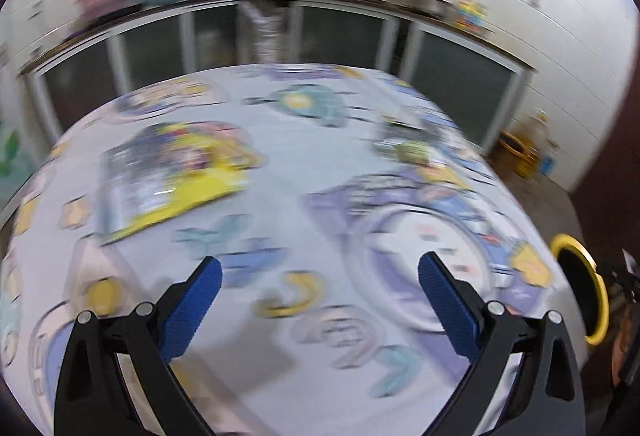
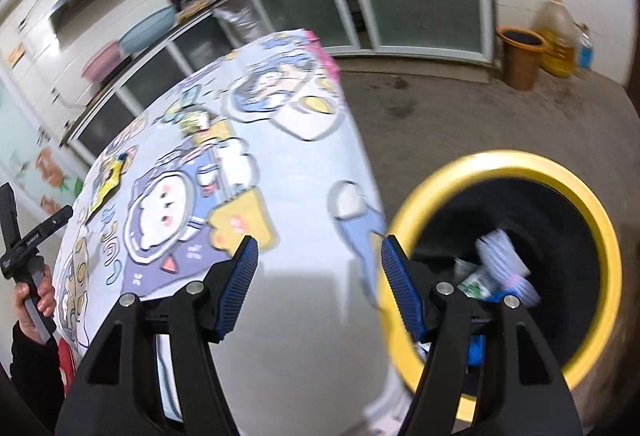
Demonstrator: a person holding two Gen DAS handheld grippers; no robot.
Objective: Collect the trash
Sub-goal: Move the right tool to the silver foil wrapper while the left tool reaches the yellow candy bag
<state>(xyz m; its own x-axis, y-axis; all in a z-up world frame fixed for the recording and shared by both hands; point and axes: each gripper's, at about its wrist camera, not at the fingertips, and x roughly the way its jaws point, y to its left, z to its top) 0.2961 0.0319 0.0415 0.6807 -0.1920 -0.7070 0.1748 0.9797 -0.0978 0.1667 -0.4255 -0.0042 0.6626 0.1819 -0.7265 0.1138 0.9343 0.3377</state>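
A yellow and dark snack wrapper (image 1: pixel 168 180) lies flat on the cartoon-print tablecloth (image 1: pixel 304 164), ahead and to the left of my left gripper (image 1: pixel 320 268). That gripper is open and holds nothing. My right gripper (image 2: pixel 320 246) hangs at the table's edge, open, with nothing between its blue pads (image 2: pixel 240 288). Just to its right is a dark trash bin with a yellow rim (image 2: pixel 592 220). Inside it a blurred white and blue wrapper (image 2: pixel 504 264) lies over green and white trash (image 2: pixel 476 282). The same bin's rim (image 1: pixel 580 288) shows at the right edge of the left wrist view.
A hand (image 2: pixel 36 300) holds the other gripper's handle (image 2: pixel 28 248) at the table's left side. A brown bin (image 2: pixel 520 56), an oil jug (image 2: pixel 556 32) and a blue bottle (image 2: pixel 585 52) stand on the floor by glass-door cabinets (image 2: pixel 416 4).
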